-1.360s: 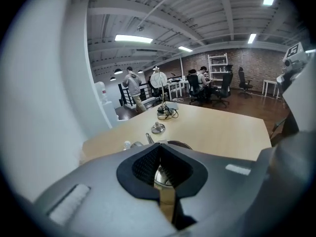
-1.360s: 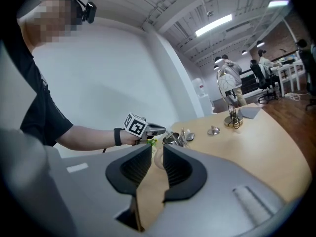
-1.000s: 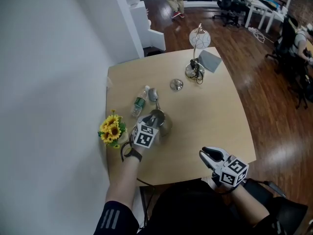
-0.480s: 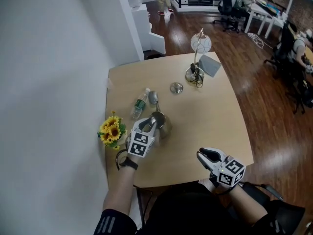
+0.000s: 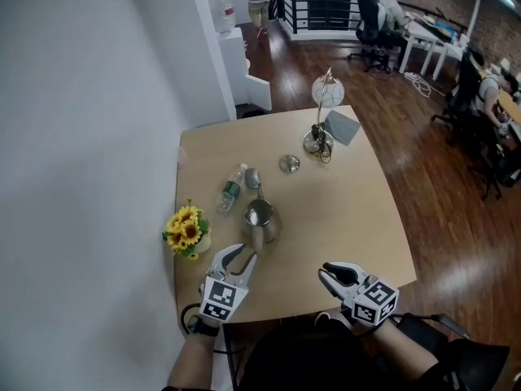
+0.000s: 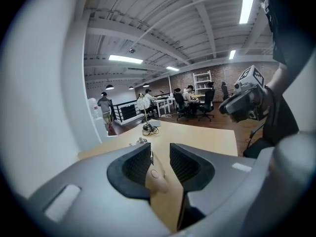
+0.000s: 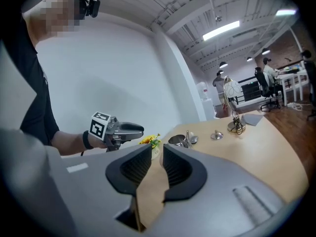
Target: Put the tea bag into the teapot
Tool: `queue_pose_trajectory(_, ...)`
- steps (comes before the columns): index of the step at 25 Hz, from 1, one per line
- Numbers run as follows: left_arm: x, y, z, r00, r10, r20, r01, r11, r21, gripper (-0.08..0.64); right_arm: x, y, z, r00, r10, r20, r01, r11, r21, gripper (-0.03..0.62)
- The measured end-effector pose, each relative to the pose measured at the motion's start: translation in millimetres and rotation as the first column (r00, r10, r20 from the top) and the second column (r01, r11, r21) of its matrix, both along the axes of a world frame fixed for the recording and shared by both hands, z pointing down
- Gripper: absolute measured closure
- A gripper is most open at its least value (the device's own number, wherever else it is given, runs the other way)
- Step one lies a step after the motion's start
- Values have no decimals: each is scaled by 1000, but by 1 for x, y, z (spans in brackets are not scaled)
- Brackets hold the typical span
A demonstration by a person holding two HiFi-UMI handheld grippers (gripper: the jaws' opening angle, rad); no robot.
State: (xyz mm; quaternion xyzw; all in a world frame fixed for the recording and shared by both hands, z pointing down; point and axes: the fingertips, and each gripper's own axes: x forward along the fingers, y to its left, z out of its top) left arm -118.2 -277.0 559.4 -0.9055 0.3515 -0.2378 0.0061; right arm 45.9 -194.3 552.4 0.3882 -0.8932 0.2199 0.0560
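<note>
Fingers (image 6: 134,166) of the L gripper (image 5: 242,256) are apart and opening. Nothing is pressed betw. the pads; the gap shows only tan tabletop colour, so released, not grasping. It hangs over the near-left corner of the table (image 5: 350,202), tips aimed at the teapot (image 5: 260,217), close to it but not touching.

R gripper (image 5: 326,273) sits at the table's near edge, right of centre, well apart from the teapot. Its fingers (image 7: 174,168) stand a narrow gap apart w/ nothing betw. them, just bare wood seen through, so also released and touching nothing.

Teapot stands upright, left of the table's centre, top uncovered. Its lid (image 5: 289,164) lies separately on the wood, farther back toward the lamp (image 5: 317,141), which is near the far edge. Spoon (image 5: 253,177) lies just behind the teapot, bottle (image 5: 231,189) lies on its side beside the spoon, toward the left edge. Sunflowers (image 5: 186,226) sit at the left edge, level w/ the teapot. Grey card (image 5: 342,126) lies next to the lamp base.

Tea bag: can't be made out in any view, incl. inside the pot.
</note>
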Motion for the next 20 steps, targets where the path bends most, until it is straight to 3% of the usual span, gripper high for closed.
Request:
queue_pose_trajectory(5, 8, 57, 16, 1000, -4, -3, 4, 999, -44, 445, -7, 29, -4, 998, -65, 0, 65, 998, 12, 514)
queue_pose_trajectory(11, 25, 123, 18, 999, -31, 41, 33, 999, -31, 445, 4, 83, -16, 988, -154, 11, 154, 987, 37, 583)
queue_pose_trajectory(16, 57, 190, 7, 996, -77, -45, 75, 996, -47, 445, 32, 148, -19, 979, -199, -35, 201, 977, 74, 584)
queue_pose_trajectory(20, 82, 246, 9, 996, -79, -51, 77, 996, -44, 445, 59, 196, -8, 981, -190, -40, 192, 980, 57, 584)
